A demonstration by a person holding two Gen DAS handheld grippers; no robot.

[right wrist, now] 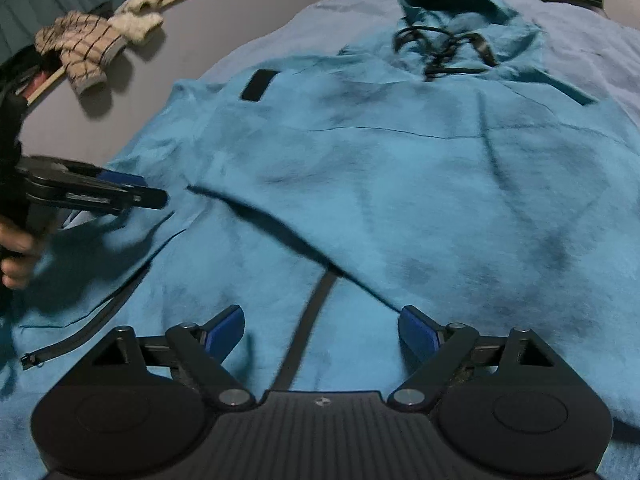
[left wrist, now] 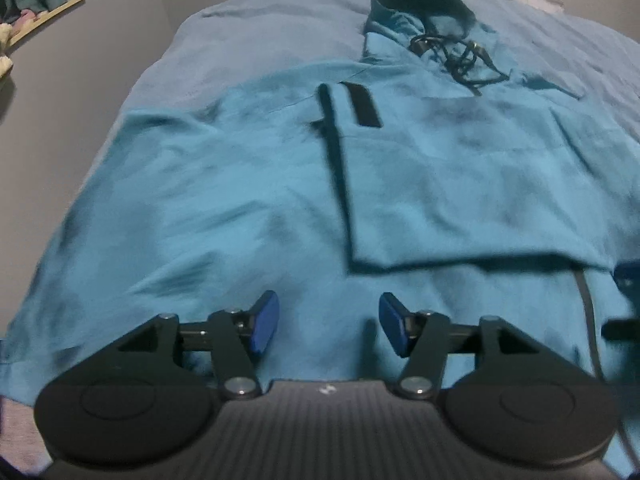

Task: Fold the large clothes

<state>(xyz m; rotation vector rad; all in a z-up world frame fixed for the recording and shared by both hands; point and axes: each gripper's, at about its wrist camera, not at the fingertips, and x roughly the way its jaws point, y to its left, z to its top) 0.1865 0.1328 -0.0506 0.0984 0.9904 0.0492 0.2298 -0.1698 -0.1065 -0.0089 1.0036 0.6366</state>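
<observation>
**Squaring a folded teal jacket**

Lying flat on the bed [left wrist: 248,20], the teal jacket [left wrist: 400,168] has one panel folded across its zipper [right wrist: 308,320]. Left gripper [left wrist: 329,326] and right gripper [right wrist: 322,334] hover near that zipper, jaws spread, nothing between them. Next I would pinch the hem evenly. Only the right view shows slippers [right wrist: 84,52] beyond the jacket.

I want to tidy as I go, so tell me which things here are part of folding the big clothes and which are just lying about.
Part of the job:
teal hooded jacket, spread on the bed
left gripper, open
right gripper, open

Just lying about:
checked slipper on the floor
fluffy slipper beside it
</observation>
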